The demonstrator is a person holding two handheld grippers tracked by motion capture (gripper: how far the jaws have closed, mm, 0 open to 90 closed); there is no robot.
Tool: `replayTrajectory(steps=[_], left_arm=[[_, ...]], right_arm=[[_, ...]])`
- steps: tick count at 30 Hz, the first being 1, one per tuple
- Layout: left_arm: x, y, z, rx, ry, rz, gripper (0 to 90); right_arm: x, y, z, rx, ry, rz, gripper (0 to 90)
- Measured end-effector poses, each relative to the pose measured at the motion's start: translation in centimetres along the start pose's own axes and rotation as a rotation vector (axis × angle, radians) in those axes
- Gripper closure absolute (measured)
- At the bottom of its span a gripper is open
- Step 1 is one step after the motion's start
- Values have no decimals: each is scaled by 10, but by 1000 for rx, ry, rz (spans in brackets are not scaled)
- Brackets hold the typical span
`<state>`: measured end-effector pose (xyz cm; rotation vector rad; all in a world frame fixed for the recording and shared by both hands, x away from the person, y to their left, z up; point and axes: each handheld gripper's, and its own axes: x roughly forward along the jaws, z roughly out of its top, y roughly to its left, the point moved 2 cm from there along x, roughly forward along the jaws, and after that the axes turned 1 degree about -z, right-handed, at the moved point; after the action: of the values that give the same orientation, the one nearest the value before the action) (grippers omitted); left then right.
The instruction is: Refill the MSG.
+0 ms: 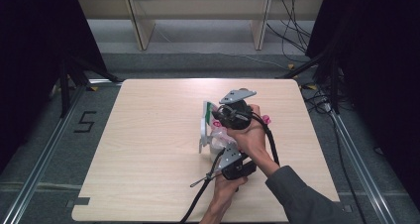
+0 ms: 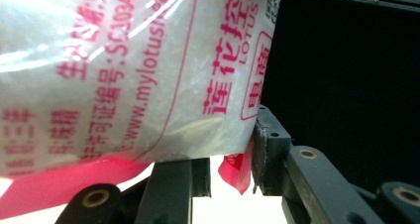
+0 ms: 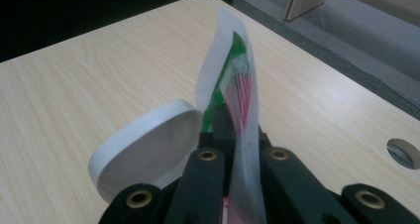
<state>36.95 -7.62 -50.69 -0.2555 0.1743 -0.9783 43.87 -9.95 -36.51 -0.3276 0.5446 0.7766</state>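
Note:
A clear plastic bag (image 1: 218,131) of white granules with pink print is held up over the table between both grippers. My left gripper (image 1: 221,153), the nearer one, is shut on the bag's (image 2: 124,70) lower part, with its pink bottom seam hanging between the jaws of the left gripper (image 2: 223,165). My right gripper (image 1: 214,117) comes in from the far side. In its own view the right gripper (image 3: 237,145) is shut on the bag's flat white top flap (image 3: 232,70), which carries green and red print. A white round lid or tub (image 3: 148,149) sits just below and to the left of those jaws.
The light wooden table (image 1: 148,149) lies bare to the left and in front of the hands. Its right edge (image 1: 317,140) is close to the right hand. A round hole (image 3: 403,152) shows in the tabletop. Cables (image 1: 203,194) trail toward the near edge.

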Motion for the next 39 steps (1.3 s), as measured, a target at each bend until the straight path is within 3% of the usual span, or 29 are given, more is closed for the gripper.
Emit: replayTrajectory(steps=[3, 11, 14, 15, 16, 18, 25, 26, 27, 28, 29, 35, 36, 39], left_arm=[[0, 0, 0, -1, 0, -3, 721], [-1, 0, 1, 0, -4, 0, 720], [-2, 0, 2, 6, -2, 5, 720], [-1, 0, 1, 4, -4, 5, 720], [0, -1, 1, 0, -12, 0, 720], [0, -1, 0, 5, 5, 3, 719], [-1, -1, 1, 6, 2, -3, 719], [0, -1, 1, -3, -6, -2, 719], [3, -5, 1, -54, -53, -25, 719], [4, -6, 1, -74, -70, -27, 719], [0, 0, 0, -1, -3, -8, 719], [0, 0, 1, 0, -6, -5, 719], [-1, 0, 1, 2, -2, 1, 719], [0, 0, 1, -2, -7, -5, 719]], right_arm=[[-1, 1, -1, 3, 32, 6, 900], [0, 1, 1, -9, 28, 8, 900], [-2, 0, 2, 5, 16, 16, 900], [-1, -1, 3, -12, -6, 1, 900], [-2, 0, 2, 15, 3, 2, 900], [0, 0, 0, -2, 31, -3, 900], [1, 1, 0, 0, 30, -1, 900], [1, 0, 0, -6, 38, 8, 900], [1, 1, 0, 8, 42, 5, 900], [2, 2, 0, 8, 39, 2, 900], [3, 2, 0, -8, 34, -6, 900], [2, 0, 1, -26, 30, 5, 900], [2, 0, 1, 3, 34, 4, 900], [3, 0, 0, -21, 25, -4, 900]])
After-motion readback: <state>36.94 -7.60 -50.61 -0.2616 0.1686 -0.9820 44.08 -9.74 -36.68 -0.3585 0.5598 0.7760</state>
